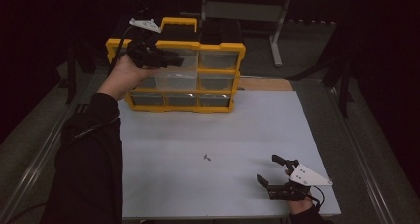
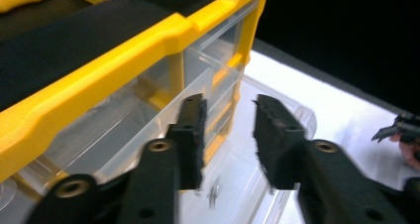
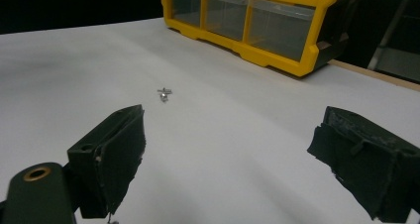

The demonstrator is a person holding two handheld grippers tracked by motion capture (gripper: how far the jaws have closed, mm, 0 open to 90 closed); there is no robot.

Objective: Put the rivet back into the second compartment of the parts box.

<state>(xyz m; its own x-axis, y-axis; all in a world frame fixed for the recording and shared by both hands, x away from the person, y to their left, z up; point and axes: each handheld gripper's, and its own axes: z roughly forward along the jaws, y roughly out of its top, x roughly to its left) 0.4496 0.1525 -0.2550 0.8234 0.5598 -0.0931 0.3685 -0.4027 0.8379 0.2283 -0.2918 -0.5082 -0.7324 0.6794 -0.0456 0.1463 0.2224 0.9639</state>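
Note:
A yellow organizer (image 1: 218, 46) with clear drawers stands at the back of the white table (image 1: 247, 130). One clear drawer (image 1: 176, 79) is pulled out from its middle row. My left gripper (image 1: 177, 60) hovers over that drawer, jaws apart, with nothing between the pads (image 2: 277, 130). A small blurred metal piece (image 2: 214, 193) lies in the drawer (image 2: 247, 184) below. Small screws (image 1: 207, 157) lie mid-table, seen also as the screws (image 3: 164, 92) ahead of my right gripper (image 3: 228, 130). The right gripper (image 1: 267, 168) rests open at the front right, empty.
A grey metal frame (image 1: 278, 30) stands on the dark floor behind the organizer. A wooden strip (image 1: 265, 84) borders the table's back right. The table's edges drop to dark floor on both sides. White surface stretches between the screws and the organizer (image 3: 277, 50).

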